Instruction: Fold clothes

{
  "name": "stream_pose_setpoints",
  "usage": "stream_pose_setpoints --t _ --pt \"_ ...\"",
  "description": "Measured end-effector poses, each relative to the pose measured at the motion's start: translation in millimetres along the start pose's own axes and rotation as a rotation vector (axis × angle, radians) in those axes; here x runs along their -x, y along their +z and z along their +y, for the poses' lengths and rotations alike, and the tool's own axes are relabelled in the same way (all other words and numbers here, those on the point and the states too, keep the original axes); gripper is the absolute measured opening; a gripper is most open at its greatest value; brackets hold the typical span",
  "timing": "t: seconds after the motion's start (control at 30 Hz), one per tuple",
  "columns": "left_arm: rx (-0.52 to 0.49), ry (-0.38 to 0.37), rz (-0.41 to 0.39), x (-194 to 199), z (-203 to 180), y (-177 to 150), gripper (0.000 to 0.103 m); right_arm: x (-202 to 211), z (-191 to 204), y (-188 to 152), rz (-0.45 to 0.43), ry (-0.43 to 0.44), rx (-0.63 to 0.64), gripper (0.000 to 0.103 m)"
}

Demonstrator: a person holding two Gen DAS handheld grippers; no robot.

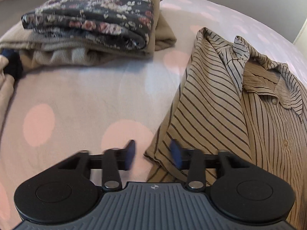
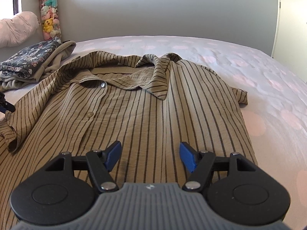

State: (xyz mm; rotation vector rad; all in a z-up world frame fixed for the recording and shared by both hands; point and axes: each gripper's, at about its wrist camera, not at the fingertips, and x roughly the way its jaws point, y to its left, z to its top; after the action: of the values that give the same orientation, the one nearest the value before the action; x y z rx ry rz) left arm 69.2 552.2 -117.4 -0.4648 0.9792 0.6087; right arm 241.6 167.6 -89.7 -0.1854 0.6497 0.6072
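Observation:
A tan shirt with dark stripes [image 2: 134, 111] lies front up on the bed, collar at the far end. Its left sleeve [image 1: 207, 105] is folded in over the body. My left gripper [image 1: 153, 156] is open and empty at the sleeve's near corner, one blue pad over the sheet and one over the fabric. My right gripper [image 2: 150, 157] is open and empty, hovering over the shirt's lower right front. The left gripper's tip [image 2: 5, 103] shows at the left edge of the right wrist view.
A stack of folded clothes with a dark floral piece on top [image 1: 99, 19] sits on the bed's far left and also shows in the right wrist view [image 2: 32, 61]. The sheet is white with pink dots [image 1: 76, 99]. A pillow [image 2: 17, 28], hanging plush toys [image 2: 49, 19] and the wall are behind.

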Motion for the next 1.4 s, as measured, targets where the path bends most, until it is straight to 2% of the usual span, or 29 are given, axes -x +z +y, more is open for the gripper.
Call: stream_pose_setpoints --t 0.1,0.17,0.3,0.5,0.6,0.8,1.0,1.27,1.37,1.4 --pt "-0.023 0.011 -0.052 11 -1 5 0.003 -3 1 -1 0.009 -0.002 0.004 0.07" --pt "-0.042 0.004 -0.072 21 -1 13 0.002 -5 1 -1 0.013 -0.002 0.007 0.07" --pt "-0.115 0.037 -0.124 43 -7 36 0.001 -8 4 0 0.017 0.0 0.014 0.07" --pt "-0.232 0.11 -0.229 81 -20 83 0.001 -13 5 -1 0.028 0.004 0.015 0.07" --pt "-0.275 0.181 -0.255 88 -21 108 0.001 -16 6 -1 0.038 0.008 0.011 0.07" --pt "-0.309 0.356 -0.275 69 -2 148 0.001 -16 8 -1 0.039 0.015 0.015 0.07" --pt "-0.296 0.483 -0.285 40 26 172 0.001 -23 8 -3 0.048 0.012 0.018 0.071" --pt "-0.263 0.508 -0.269 9 46 181 0.001 -29 11 -4 0.038 0.011 0.037 0.074" --pt "-0.241 0.496 -0.285 5 49 174 0.004 -30 12 -3 0.034 0.01 0.043 0.074" --pt "-0.231 0.49 -0.294 6 49 171 0.009 -30 11 -3 0.033 0.011 0.042 0.074"
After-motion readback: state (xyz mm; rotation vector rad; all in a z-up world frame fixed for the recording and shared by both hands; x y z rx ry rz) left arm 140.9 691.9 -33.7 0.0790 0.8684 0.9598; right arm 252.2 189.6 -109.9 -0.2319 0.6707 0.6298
